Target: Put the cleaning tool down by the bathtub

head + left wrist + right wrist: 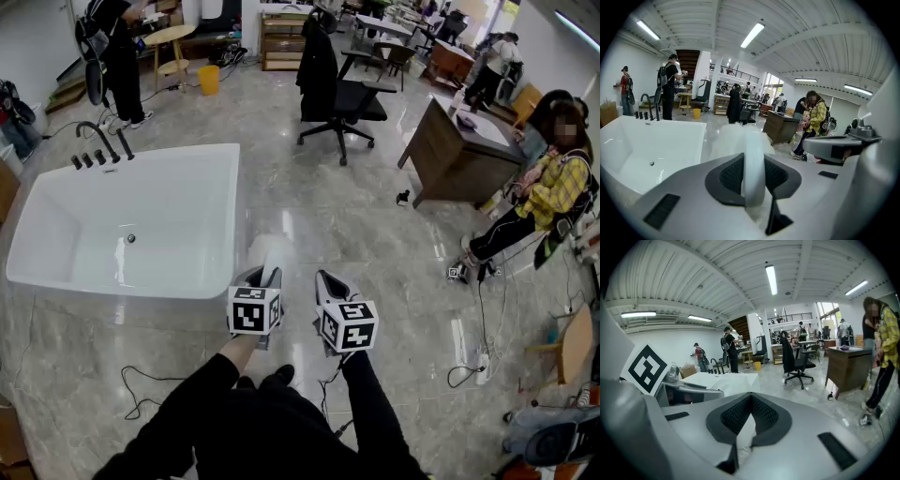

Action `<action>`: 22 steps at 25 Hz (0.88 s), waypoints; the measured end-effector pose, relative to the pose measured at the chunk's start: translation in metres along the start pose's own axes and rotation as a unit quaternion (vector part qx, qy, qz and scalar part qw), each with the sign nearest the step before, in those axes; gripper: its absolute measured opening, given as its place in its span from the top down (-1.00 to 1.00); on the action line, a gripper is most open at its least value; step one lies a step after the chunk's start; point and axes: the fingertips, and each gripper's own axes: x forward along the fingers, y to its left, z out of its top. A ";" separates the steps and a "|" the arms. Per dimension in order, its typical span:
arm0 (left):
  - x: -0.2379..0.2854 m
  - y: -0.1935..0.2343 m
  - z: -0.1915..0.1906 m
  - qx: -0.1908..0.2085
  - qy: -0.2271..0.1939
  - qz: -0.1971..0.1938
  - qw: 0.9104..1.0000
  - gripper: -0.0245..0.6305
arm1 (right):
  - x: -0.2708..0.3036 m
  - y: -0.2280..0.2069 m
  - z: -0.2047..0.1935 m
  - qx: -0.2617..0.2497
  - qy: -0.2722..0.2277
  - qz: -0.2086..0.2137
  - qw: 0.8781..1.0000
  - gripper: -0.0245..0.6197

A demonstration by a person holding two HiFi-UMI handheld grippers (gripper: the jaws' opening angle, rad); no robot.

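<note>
The white bathtub stands on the marble floor at the left, seen too in the left gripper view and the right gripper view. My left gripper hovers just right of the tub's near corner, shut on the cleaning tool's white handle. The tool's fluffy white head sticks out forward past the jaws. My right gripper hangs beside the left one, shut, with nothing between its fingers.
Black faucet fittings sit on the tub's far rim. A black office chair, a wooden desk and a seated person in yellow lie ahead and right. A cable trails on the floor near my feet.
</note>
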 end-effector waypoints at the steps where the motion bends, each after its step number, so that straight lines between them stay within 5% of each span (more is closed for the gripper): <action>1: 0.000 0.002 0.000 -0.005 -0.004 0.003 1.000 0.63 | -0.001 -0.002 -0.002 0.001 0.004 -0.005 1.000 0.92; 7: 0.004 0.013 -0.002 -0.018 -0.011 0.011 1.000 0.63 | 0.006 -0.005 -0.011 0.009 0.015 -0.013 1.000 0.92; 22: 0.043 -0.002 -0.005 -0.036 0.001 0.039 0.999 0.63 | 0.023 -0.049 -0.017 -0.012 0.048 0.047 0.998 0.92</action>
